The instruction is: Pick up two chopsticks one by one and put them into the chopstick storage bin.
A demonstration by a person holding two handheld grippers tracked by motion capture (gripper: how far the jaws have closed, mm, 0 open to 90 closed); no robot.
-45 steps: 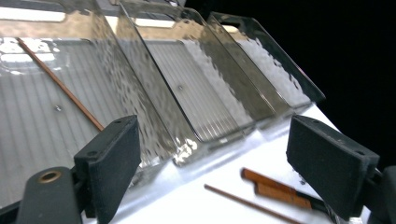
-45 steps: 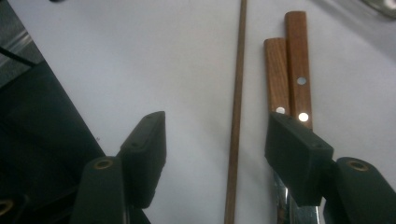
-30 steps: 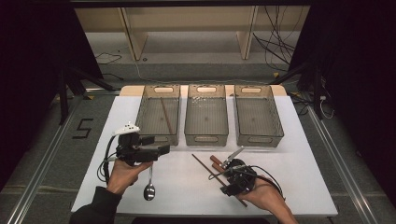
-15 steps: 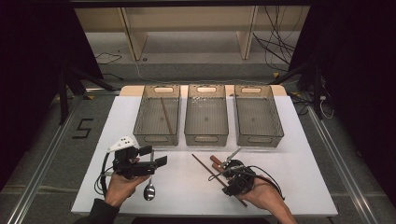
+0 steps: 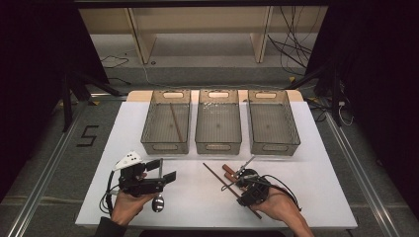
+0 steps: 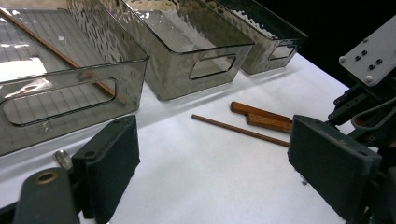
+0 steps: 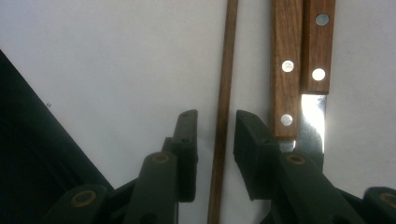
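White tabletop (image 5: 197,197) is being used as the work surface, with dark floor, black curtains and pale wooden shelf legs seen behind it. Three see-through grey plastic bins (image 5: 218,123) are being kept in a row at the far side, likely so that things can be sorted into them. One thin brown wooden chopstick (image 5: 175,122) is already lying in the bin farthest to the left gripper's side.

The right gripper (image 7: 215,140) is being held low over the table, pointing down at another long thin brown wooden chopstick (image 7: 225,93). Its black jaws have just been closing, and the stick is lying between them, with a small gap still being left on each side, so nothing is being squeezed yet. The jaws are likely being lined up along both sides of the stick so it can be pinched and lifted. Just beside the right jaw, two wooden-handled knives with silver rivets (image 7: 301,60) are lying side by side, touching each other.

The left gripper (image 5: 160,170) is being held wide open and empty, well apart from the stick. A shiny metal spoon (image 5: 158,203) is lying just under it, by the hand.
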